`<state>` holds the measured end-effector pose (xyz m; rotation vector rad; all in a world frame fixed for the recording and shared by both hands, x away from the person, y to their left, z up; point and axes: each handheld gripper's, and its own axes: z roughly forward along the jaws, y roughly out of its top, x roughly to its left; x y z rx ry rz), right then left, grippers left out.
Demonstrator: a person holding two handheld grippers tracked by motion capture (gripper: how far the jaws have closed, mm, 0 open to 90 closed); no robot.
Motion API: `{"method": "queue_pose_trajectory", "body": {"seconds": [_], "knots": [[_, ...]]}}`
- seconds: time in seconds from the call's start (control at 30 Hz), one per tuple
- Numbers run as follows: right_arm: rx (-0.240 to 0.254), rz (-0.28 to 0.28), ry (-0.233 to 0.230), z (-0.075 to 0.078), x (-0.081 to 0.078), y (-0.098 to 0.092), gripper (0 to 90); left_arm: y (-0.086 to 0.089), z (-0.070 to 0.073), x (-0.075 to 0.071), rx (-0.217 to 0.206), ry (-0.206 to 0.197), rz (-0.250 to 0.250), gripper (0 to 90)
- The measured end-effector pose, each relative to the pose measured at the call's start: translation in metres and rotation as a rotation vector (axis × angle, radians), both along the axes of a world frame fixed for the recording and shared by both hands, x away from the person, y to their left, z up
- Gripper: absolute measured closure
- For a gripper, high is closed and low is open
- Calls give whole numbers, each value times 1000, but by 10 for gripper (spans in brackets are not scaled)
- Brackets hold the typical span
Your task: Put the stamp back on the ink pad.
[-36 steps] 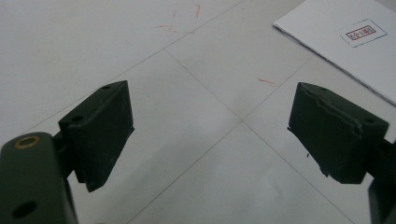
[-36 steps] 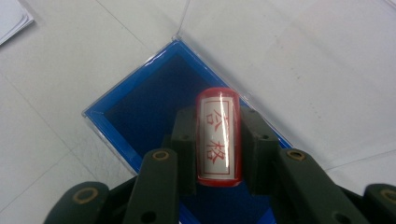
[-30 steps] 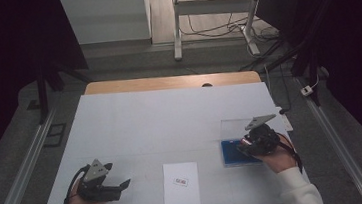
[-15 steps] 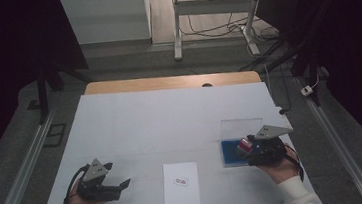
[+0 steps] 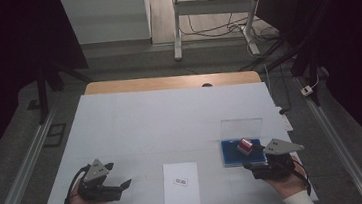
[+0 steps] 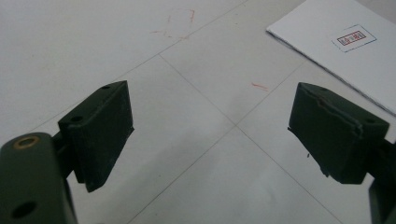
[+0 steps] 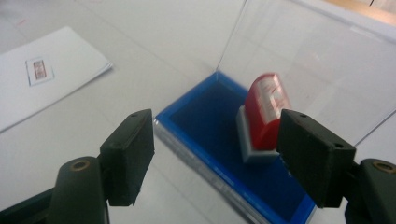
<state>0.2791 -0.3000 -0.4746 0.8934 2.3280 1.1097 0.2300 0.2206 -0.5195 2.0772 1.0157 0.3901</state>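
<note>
A red stamp (image 5: 245,146) with a white base leans in the open blue ink-pad case (image 5: 234,158). The case's clear lid (image 5: 242,128) stands upright behind it. My right gripper (image 5: 256,164) sits just at the case's near edge. In the right gripper view the right gripper (image 7: 217,135) is open, its jaws having just been opening. The stamp (image 7: 261,114) stands free beyond the right jaw, untouched by the pads. At the table's near left my left gripper (image 5: 123,188) rests low and open, with bare table between its fingers (image 6: 100,126).
A white sheet of paper (image 5: 181,187) with a small red stamped mark (image 5: 180,182) lies between the two grippers near the front edge. The left gripper view has the sheet (image 6: 327,60) at its upper right. The white table cover (image 5: 170,118) stretches back to a wooden edge (image 5: 172,81).
The right gripper has drawn back from over the blue case toward the near edge. Its jaws have opened, leaving the red stamp in the case. The left gripper has stayed put.
</note>
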Motion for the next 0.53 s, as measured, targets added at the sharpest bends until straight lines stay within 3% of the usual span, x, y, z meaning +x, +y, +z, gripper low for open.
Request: {"method": "queue_pose_trajectory", "body": {"seconds": [0.13, 0.53], "knots": [[-5, 23, -9, -7, -6, 0, 286, 0, 0, 0, 0, 0, 0, 136], [22, 51, -13, -11, -4, -2, 297, 0, 0, -1, 0, 0, 2, 136]]}}
